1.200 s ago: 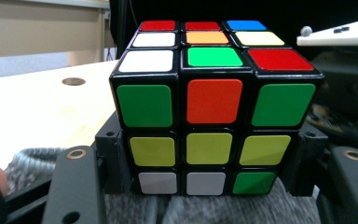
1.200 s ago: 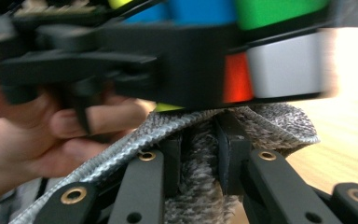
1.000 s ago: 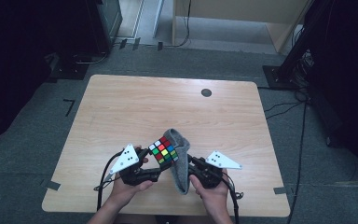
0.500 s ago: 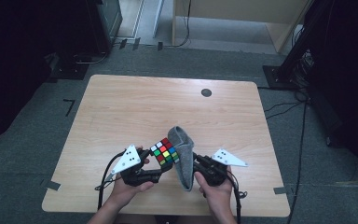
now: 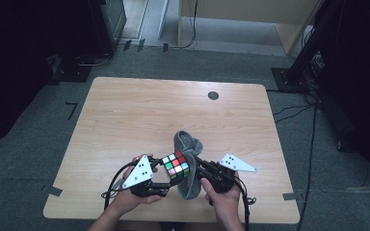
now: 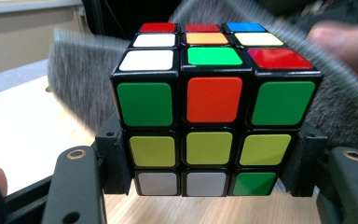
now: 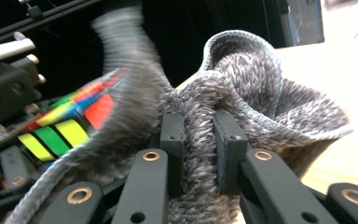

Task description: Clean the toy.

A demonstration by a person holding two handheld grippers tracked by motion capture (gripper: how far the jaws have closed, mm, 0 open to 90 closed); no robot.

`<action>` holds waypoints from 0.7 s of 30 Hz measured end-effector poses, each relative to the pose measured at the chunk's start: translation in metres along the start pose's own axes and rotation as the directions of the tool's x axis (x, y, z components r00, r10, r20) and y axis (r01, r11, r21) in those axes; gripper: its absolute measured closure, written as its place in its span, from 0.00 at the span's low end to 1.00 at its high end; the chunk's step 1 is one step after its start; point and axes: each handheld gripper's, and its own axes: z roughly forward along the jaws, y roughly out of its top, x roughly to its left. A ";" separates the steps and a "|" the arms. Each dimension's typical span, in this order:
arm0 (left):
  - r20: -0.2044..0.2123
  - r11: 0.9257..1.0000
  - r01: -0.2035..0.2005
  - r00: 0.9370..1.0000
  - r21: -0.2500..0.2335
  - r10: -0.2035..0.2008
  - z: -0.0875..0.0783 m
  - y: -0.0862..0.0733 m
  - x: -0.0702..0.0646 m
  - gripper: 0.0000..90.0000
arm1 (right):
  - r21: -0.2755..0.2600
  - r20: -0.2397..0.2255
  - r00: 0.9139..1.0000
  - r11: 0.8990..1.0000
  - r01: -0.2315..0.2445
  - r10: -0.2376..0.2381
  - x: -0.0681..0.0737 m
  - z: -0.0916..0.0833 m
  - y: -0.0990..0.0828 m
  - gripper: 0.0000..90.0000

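Observation:
A scrambled puzzle cube (image 5: pixel 176 166) with coloured stickers is held just above the table's near edge, clamped by its lower layer in my left gripper (image 5: pixel 172 179). In the left gripper view the cube (image 6: pixel 213 107) sits between the black jaws, green, orange and yellow faces toward the camera. A grey knitted cloth (image 5: pixel 189 166) hangs against the cube's right side. My right gripper (image 5: pixel 196 169) is shut on a bunched fold of it. The right gripper view has the cloth (image 7: pixel 242 102) pinched between both pads, with the cube (image 7: pixel 70 121) behind it at the left.
The wooden table (image 5: pixel 139 115) carries a small dark round spot (image 5: pixel 213 95) near its far edge. Both hands sit at the near edge. Grey floor, cables and dark equipment stands surround the table.
The cloth has been drawn in closer against the cube's right side, and its far end now lifts less. Both hands have stayed at about the same spot.

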 end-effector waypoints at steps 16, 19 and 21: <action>0.008 0.999 -0.030 1.000 0.014 0.030 -0.001 -0.001 -0.001 0.38 | -0.010 -0.020 1.000 1.000 -0.010 0.010 0.002 -0.001 0.002 0.87; -0.016 0.998 -0.044 0.999 0.049 0.045 0.002 -0.002 0.000 0.38 | -0.049 -0.037 0.999 0.999 0.019 -0.021 0.007 -0.008 0.011 0.87; -0.035 0.994 -0.063 0.997 0.085 0.066 0.006 -0.005 -0.002 0.38 | -0.070 -0.019 0.997 0.995 0.071 -0.072 0.014 -0.013 0.018 0.87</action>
